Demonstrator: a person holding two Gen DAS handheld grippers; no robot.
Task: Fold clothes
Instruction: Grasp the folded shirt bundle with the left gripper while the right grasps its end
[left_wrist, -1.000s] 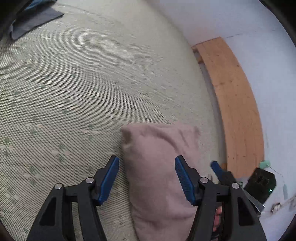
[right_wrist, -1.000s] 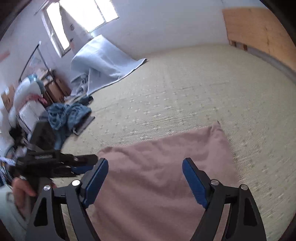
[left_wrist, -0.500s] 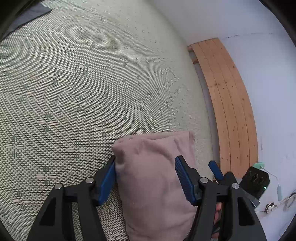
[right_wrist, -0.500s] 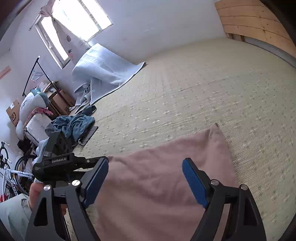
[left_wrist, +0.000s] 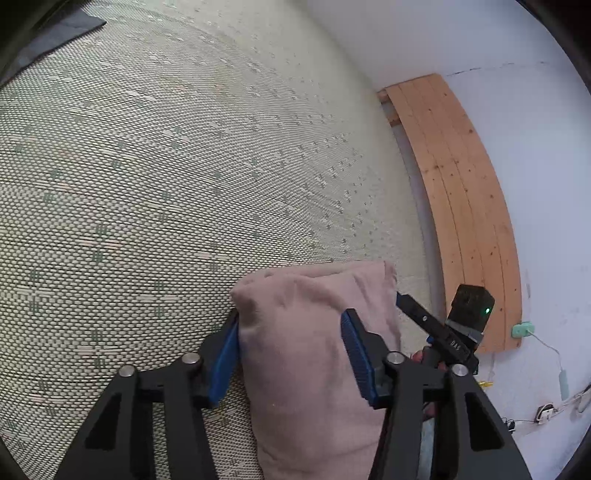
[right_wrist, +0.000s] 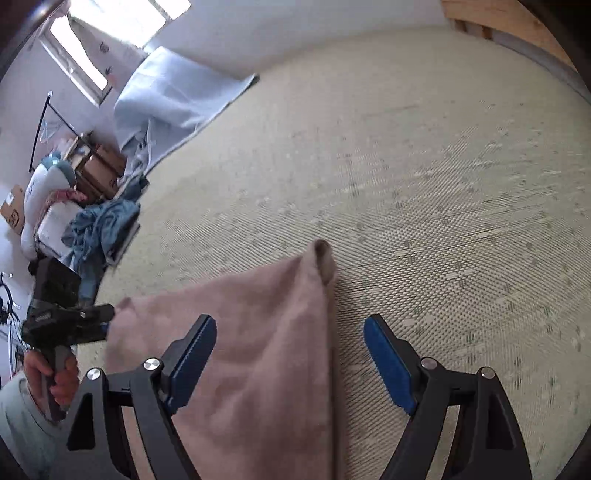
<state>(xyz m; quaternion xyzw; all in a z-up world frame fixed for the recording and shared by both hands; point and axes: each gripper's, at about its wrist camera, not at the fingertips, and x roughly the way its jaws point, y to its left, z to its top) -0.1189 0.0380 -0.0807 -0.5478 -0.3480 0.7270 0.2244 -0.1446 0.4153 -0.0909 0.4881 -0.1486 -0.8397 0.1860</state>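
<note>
Left wrist view: I have the left tool (left_wrist: 290, 354) spread wide, straddling the upper left corner of the pink garment (left_wrist: 314, 350); nothing is gripped. In the right wrist view, the right tool (right_wrist: 290, 354) is likewise spread, with the garment's right edge running between its fingers and no grip.

Progress, by my estimate: the garment already lies as a compact doubled rectangle on the woven floor mat (left_wrist: 147, 166), so at least one fold appears complete; a further fold or final placement remains.

The fabric looks soft, fleecy and thick, edges rounded, with one corner peaked toward 12 o'clock.
</note>
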